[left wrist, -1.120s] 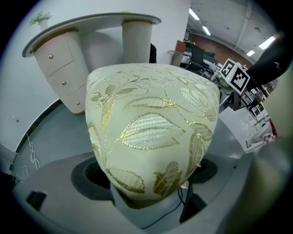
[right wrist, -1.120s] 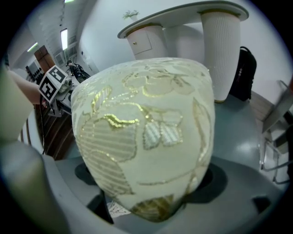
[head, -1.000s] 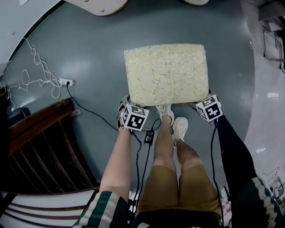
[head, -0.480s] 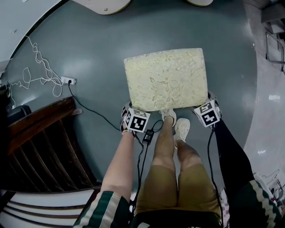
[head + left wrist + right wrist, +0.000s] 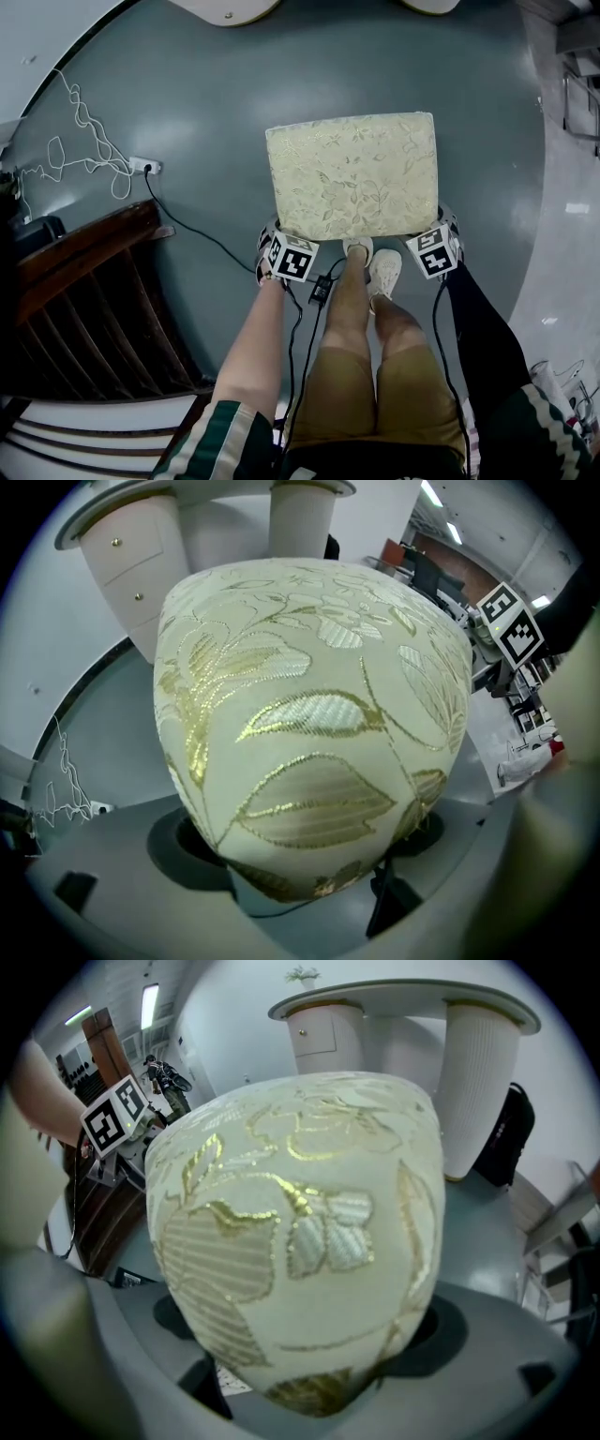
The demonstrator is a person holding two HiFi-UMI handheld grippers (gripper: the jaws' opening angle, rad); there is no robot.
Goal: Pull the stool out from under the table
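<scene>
The stool, padded in cream cloth with a gold leaf pattern, stands on the grey floor just in front of the person's white shoes. My left gripper holds its near left corner, and my right gripper holds its near right corner. In the left gripper view the cushion fills the space between the wide-set jaws of the left gripper. The right gripper view shows the same: the cushion sits wedged in the right gripper. The stool's legs are hidden.
The white table's base lies at the top edge, its columns behind the stool. A socket strip with white and black cables lies on the floor at left. Dark wooden furniture stands at lower left. A black bag leans by a column.
The stool and both grippers have moved toward the person, away from the table base. The stool's near edge now reaches the shoes.
</scene>
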